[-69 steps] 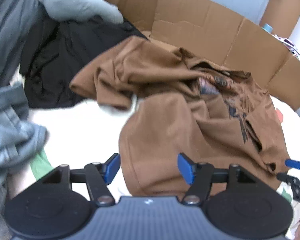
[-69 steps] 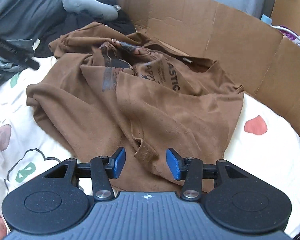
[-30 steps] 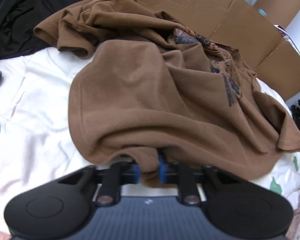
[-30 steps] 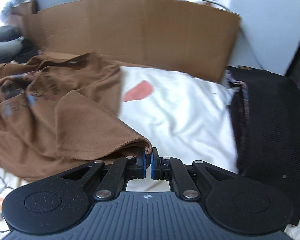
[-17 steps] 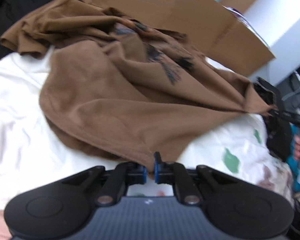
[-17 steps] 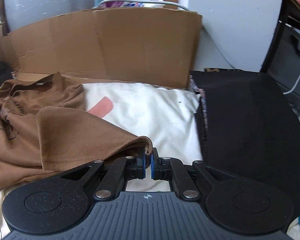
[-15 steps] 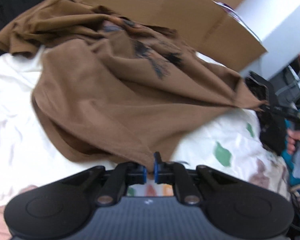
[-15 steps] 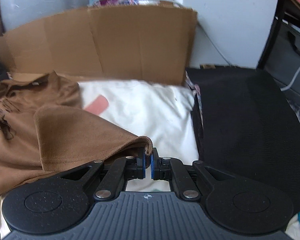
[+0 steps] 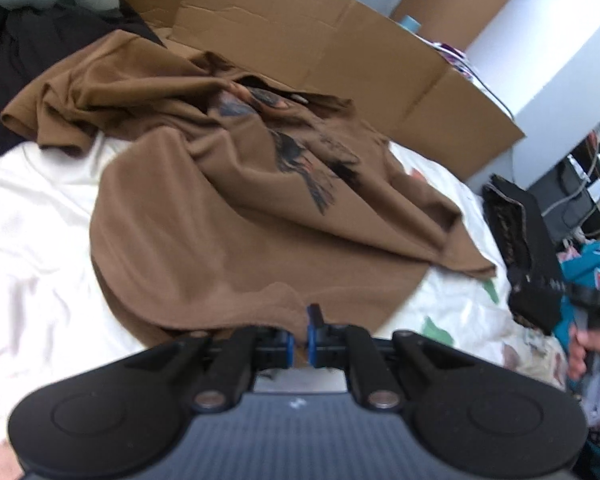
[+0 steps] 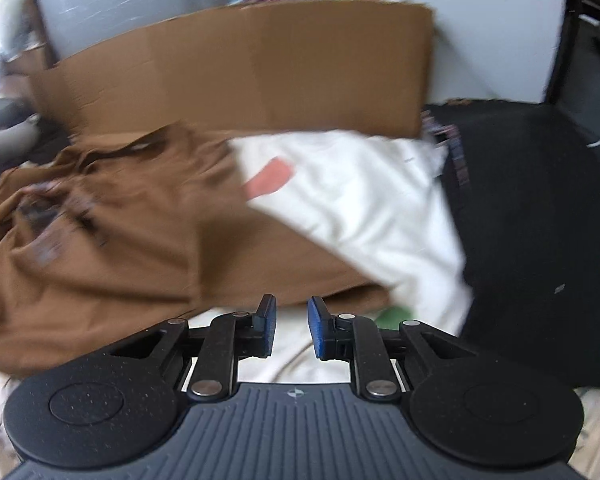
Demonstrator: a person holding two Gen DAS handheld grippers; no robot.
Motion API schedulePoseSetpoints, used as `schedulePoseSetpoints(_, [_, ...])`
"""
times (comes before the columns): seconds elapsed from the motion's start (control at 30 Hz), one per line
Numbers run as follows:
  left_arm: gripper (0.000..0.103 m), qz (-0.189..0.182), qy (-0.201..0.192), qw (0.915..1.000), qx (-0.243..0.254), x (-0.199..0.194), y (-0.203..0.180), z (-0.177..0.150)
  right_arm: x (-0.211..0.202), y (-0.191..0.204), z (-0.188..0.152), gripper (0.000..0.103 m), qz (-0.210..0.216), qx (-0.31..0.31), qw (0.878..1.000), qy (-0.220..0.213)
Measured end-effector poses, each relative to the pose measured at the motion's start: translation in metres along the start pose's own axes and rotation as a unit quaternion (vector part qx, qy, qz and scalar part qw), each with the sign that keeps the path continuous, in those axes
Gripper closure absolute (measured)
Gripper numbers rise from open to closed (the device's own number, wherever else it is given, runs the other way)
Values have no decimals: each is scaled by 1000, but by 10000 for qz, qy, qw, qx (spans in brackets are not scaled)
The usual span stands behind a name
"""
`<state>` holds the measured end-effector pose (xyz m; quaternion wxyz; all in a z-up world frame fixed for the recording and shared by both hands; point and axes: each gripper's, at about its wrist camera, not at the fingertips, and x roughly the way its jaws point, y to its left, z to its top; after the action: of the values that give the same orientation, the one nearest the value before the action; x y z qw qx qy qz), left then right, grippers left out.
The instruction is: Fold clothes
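Here the brown T-shirt (image 9: 228, 216) lay rumpled on the white sheet (image 9: 32, 216), its length running from the hem by the camera back to the collar near the cardboard wall (image 9: 340, 40). Left gripper (image 9: 299, 338) was pinched on the near hem. Right gripper (image 10: 291, 326) stood parted, holding nothing. Only the right view showed the black mat (image 10: 540, 240); only the left, the dark clothes pile (image 9: 16, 60).
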<state>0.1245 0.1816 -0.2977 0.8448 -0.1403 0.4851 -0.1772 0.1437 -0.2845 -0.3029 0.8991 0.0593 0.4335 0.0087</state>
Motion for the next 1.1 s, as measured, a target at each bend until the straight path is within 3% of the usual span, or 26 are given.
schedulePoseSetpoints(0.33, [91, 310, 234, 9992, 62, 49, 29, 25, 25, 67, -16, 79, 1068, -175, 9926, 552])
schedulePoseSetpoints(0.43, [83, 344, 204, 9992, 28, 49, 34, 24, 28, 87, -19, 78, 1372, -282, 9879, 665])
schedulePoseSetpoints(0.5, [66, 288, 125, 9995, 21, 43, 36, 23, 30, 97, -21, 76, 1501, -329, 9854, 734])
schedulePoseSetpoints(0.6, [50, 155, -23, 9998, 117, 30, 37, 18, 30, 103, -23, 72, 1576, -350, 9837, 789])
schedulePoseSetpoints(0.7, [49, 42, -10, 9995, 328, 24, 35, 11, 29, 106, -25, 72, 1588, -357, 9832, 826])
schedulePoseSetpoints(0.87, [49, 182, 158, 9970, 730, 30, 31, -1, 30, 109, -29, 72, 1597, -377, 9823, 904])
schedulePoseSetpoints(1.1, [49, 321, 115, 9868, 1586, 37, 18, -7, 35, 111, -33, 72, 1601, -446, 9809, 1008])
